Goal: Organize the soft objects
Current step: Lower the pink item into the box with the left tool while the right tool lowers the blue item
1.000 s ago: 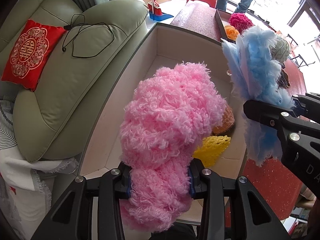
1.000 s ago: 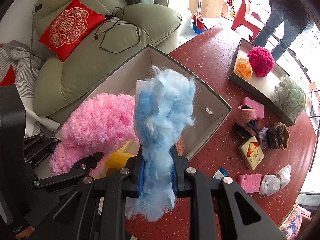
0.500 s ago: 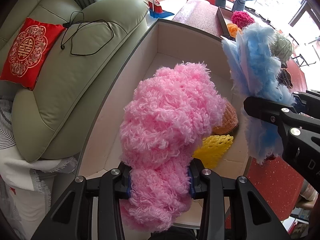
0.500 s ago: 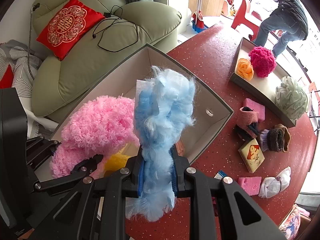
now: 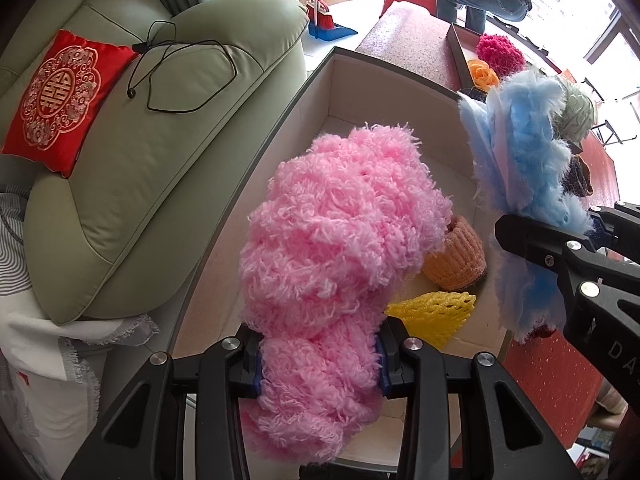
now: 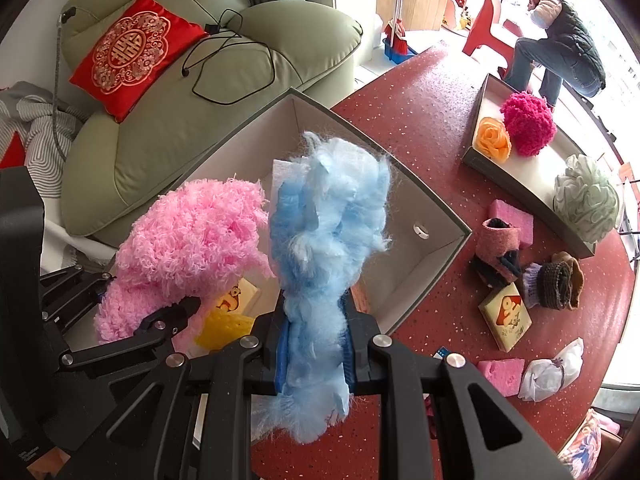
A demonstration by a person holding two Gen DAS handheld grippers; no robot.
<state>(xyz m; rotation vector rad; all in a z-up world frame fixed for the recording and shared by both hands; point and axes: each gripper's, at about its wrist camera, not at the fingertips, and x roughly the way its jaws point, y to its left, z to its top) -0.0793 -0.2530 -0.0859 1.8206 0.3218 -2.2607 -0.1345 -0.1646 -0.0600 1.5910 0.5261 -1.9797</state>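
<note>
My left gripper (image 5: 319, 364) is shut on a fluffy pink yarn bundle (image 5: 340, 240) and holds it above the near end of an open white box (image 5: 352, 80). My right gripper (image 6: 314, 350) is shut on a fluffy light-blue bundle (image 6: 328, 232) and holds it over the box's right wall (image 6: 432, 268). The pink bundle (image 6: 192, 240) shows left of the blue one in the right wrist view; the blue bundle (image 5: 524, 160) shows at right in the left wrist view. Inside the box lie an orange knitted piece (image 5: 456, 256) and a yellow foam net (image 5: 436, 316).
A green sofa (image 5: 140, 140) with a red cushion (image 5: 60, 96) stands left of the box. On the red table (image 6: 432, 128) are a tray (image 6: 532, 196) with a magenta pompom and orange flower, a green bath puff (image 6: 586, 200), pink sponges, socks, a small card box and a white pouch.
Both grippers have moved slightly forward over the box with their bundles still held. The person in the background has bent down.
</note>
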